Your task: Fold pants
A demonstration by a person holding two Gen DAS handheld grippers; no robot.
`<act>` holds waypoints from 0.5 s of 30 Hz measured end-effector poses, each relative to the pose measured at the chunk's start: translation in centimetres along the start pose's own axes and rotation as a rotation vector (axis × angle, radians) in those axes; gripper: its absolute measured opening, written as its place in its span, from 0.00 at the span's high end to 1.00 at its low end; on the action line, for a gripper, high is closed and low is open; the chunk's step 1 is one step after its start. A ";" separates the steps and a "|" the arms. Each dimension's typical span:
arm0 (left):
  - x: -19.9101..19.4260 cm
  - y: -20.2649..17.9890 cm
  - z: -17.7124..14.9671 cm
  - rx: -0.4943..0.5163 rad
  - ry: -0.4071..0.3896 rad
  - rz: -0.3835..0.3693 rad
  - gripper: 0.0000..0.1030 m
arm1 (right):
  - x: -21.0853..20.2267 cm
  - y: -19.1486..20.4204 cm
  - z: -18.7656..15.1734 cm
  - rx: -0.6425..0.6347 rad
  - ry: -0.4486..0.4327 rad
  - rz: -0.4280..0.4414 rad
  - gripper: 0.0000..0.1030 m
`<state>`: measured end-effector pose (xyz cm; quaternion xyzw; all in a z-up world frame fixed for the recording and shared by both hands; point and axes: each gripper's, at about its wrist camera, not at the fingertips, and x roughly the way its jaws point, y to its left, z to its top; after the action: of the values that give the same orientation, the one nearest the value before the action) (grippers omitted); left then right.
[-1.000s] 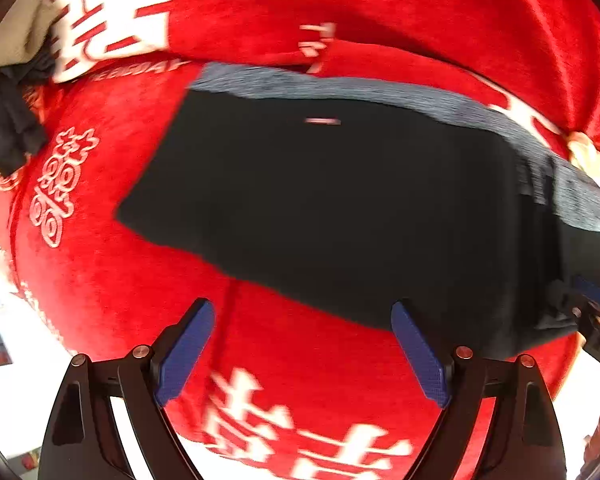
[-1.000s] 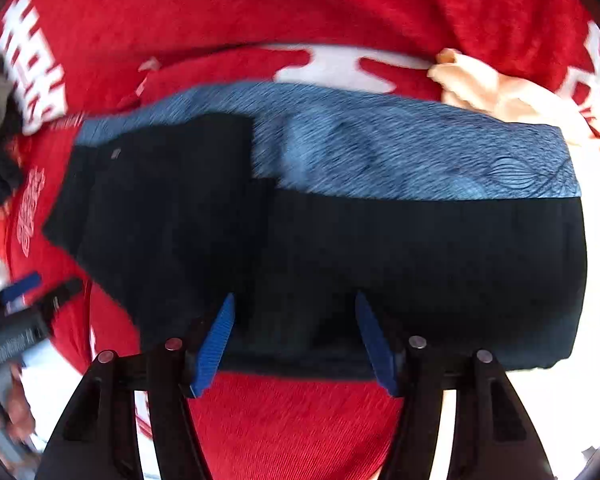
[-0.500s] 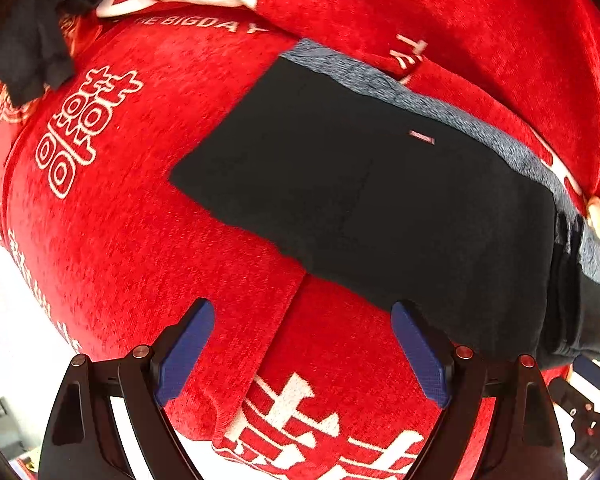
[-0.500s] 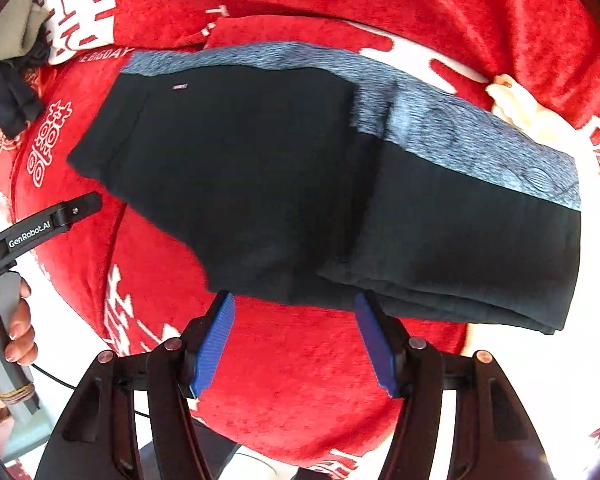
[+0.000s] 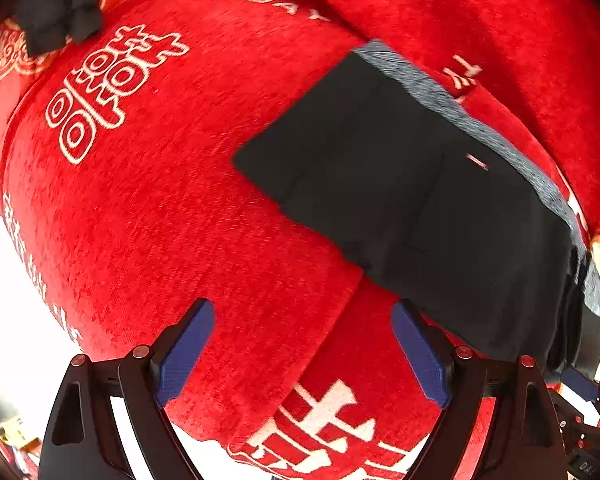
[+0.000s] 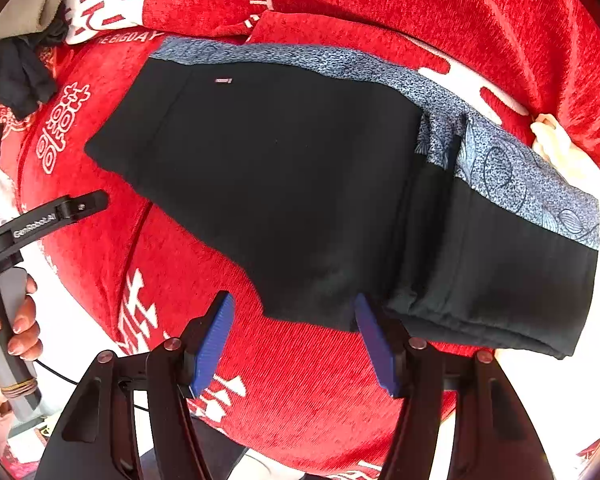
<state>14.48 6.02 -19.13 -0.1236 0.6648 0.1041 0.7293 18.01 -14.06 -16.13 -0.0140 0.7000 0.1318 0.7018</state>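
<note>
Black pants (image 6: 300, 184) with a blue patterned side stripe (image 6: 500, 160) lie folded flat on a red cloth with white characters (image 6: 300, 380); one end is doubled over at the right. In the left wrist view the pants (image 5: 420, 200) stretch from centre to the right edge. My right gripper (image 6: 294, 340) hovers open just short of the pants' near edge, nothing between its fingers. My left gripper (image 5: 300, 352) is open over bare red cloth (image 5: 180, 200), left of the pants. The left gripper also shows in the right wrist view (image 6: 60, 212), held by a hand (image 6: 20, 332).
A dark garment (image 6: 16, 76) and a grey cloth (image 6: 28, 16) lie bunched at the far left. A cream cloth (image 6: 560, 152) sits beyond the pants at the right. The right gripper's tip (image 5: 580, 384) shows at the lower right in the left wrist view.
Both grippers have pulled back from the pants, the left one swinging leftward over bare cloth. The pants now lie still with the end folded over.
</note>
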 end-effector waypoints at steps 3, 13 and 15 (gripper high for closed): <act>0.2 0.8 0.4 -0.018 0.004 -0.014 0.12 | 0.4 -0.3 0.3 0.024 0.004 0.001 0.35; 1.0 2.7 0.9 -0.069 0.023 -0.061 0.12 | 2.3 -0.4 0.2 0.073 0.034 0.023 0.35; 1.0 3.8 0.8 -0.094 0.021 -0.075 0.12 | 2.9 -0.6 0.0 0.090 0.036 0.036 0.35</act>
<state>14.17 9.89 -20.20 -0.1837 0.6615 0.1065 0.7193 18.13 -14.11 -19.10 0.0281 0.7178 0.1125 0.6866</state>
